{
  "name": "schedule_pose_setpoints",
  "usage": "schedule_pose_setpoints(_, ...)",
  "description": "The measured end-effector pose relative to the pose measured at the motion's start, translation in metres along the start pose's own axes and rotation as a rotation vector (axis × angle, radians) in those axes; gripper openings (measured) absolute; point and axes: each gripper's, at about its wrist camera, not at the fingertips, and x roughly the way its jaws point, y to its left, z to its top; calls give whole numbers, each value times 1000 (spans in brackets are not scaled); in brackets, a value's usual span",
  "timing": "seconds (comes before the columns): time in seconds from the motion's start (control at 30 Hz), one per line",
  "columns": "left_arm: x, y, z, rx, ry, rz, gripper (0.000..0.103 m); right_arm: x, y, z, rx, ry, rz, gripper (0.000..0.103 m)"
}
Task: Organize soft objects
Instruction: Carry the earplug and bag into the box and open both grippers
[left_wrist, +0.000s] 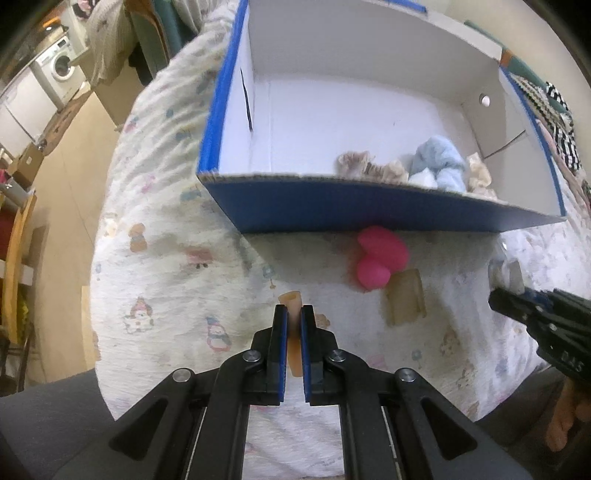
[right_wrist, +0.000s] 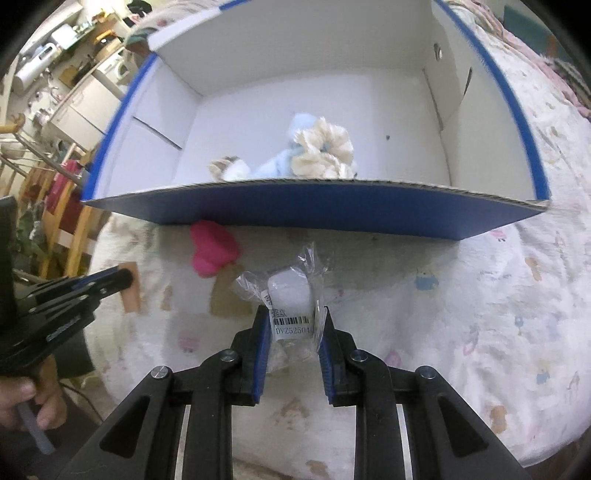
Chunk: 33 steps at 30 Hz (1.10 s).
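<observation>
Several soft things already lie in the blue box at the top of both views: a pale blue plush and cream scrunchies. Left tool is clamped on a tan tube; right tool is clamped on a bagged white block. Still out on the bed cover (mid-frame, just below the box) are a pink piece and a tan block. Box's near wall stands between both loads and the inside.
</observation>
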Motion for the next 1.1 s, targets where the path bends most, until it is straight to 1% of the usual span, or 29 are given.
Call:
schedule_pose_setpoints(0.07, -7, 2, 0, -5, -20, -4, 6, -7, 2, -3, 9, -15, 22, 26)
schedule_pose_setpoints(0.1, -11, 3, 2, -8, -27, -4, 6, -13, -4, -4, 15, -19, 31, 26)
schedule_pose_setpoints(0.2, -26, 7, 0, -14, -75, 13, 6, -23, -4, -1, 24, -45, 59, 26)
schedule_pose_setpoints(0.27, -38, 10, 2, -18, -109, 18, 6, -31, -4, -3, 26, -72, 72, 26)
schedule_pose_setpoints(0.37, -59, 11, 7, -1, -186, 54, 6, -52, -9, -6, 50, -111, 109, 26)
schedule_pose_setpoints(0.43, -71, 9, 12, 10, -219, 47, 6, -63, -15, -4, 81, -138, 147, 26)
schedule_pose_setpoints(0.5, -81, 9, 19, 22, -249, 45, 6, -78, -25, 2, 113, -181, 186, 26)
schedule_pose_setpoints(0.6, -97, 6, 30, 34, -293, 44, 6, -99, -32, 13, 130, -257, 206, 26)
schedule_pose_setpoints(0.7, -107, 7, 43, 31, -306, 27, 6, -113, -38, 26, 147, -312, 216, 26)
schedule_pose_setpoints(0.83, -110, 1, 62, 55, -318, 9, 6, -120, -44, 44, 182, -351, 231, 26)
schedule_pose_setpoints(0.97, -113, -4, 81, 66, -324, -8, 6, -124, -50, 63, 191, -362, 238, 26)
schedule_pose_setpoints(1.1, -114, -12, 103, 78, -334, -16, 6, -122, -49, 82, 178, -355, 232, 26)
